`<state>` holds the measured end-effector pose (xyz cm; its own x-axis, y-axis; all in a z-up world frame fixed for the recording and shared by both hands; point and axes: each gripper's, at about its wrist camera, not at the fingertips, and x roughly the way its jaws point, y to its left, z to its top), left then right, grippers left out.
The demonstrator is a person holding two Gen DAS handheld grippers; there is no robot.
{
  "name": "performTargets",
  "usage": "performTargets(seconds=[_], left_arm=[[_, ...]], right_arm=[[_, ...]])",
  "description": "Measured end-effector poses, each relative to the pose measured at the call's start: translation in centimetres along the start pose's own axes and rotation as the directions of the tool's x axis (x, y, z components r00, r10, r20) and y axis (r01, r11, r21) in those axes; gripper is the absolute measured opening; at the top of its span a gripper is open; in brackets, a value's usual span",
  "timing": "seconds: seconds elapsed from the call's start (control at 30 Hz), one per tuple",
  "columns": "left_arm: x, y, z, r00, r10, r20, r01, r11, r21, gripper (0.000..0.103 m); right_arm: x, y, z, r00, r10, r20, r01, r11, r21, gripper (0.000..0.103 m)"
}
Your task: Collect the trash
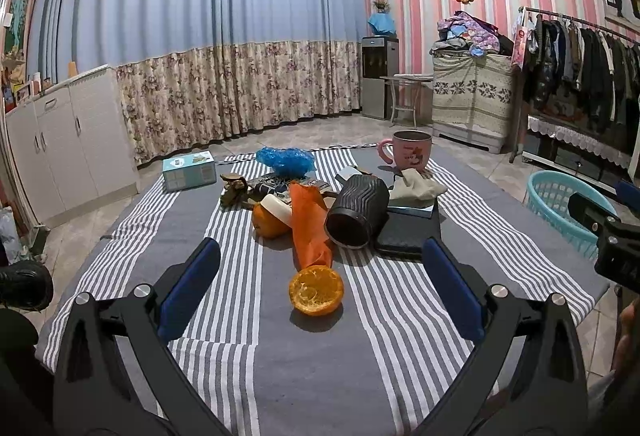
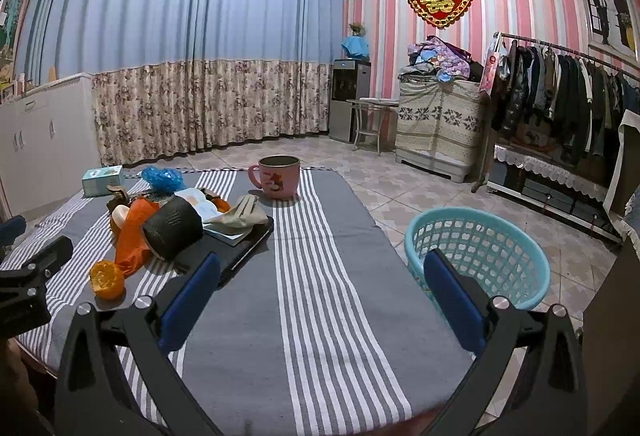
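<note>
Both our claws gape empty: left gripper (image 1: 320, 276) frames the hollow orange peel half (image 1: 316, 290) at centre; right gripper (image 2: 320, 288), the turquoise plastic basket (image 2: 476, 252) lower right.

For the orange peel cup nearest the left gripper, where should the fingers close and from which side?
Grip across the rim of the orange peel cup, probably from above and the near side. It sits open side up, apart from the pile, centred ahead of the open left gripper, so the fingers can straddle its round wall. The peel likely crushes, so close gently.
</note>
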<state>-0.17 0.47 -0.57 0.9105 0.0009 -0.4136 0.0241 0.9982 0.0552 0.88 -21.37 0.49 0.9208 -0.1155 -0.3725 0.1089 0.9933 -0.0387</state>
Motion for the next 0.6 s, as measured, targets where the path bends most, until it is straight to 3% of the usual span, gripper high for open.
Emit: performTargets(seconds=[0.6], left_arm=[[0.37, -0.17, 0.04, 1.0, -0.004, -0.01, 0.004, 1.0, -0.002, 0.098]], right_arm=[[0.52, -0.03, -0.83, 1.0, -0.01, -0.02, 0.009, 1.0, -0.006, 0.099]])
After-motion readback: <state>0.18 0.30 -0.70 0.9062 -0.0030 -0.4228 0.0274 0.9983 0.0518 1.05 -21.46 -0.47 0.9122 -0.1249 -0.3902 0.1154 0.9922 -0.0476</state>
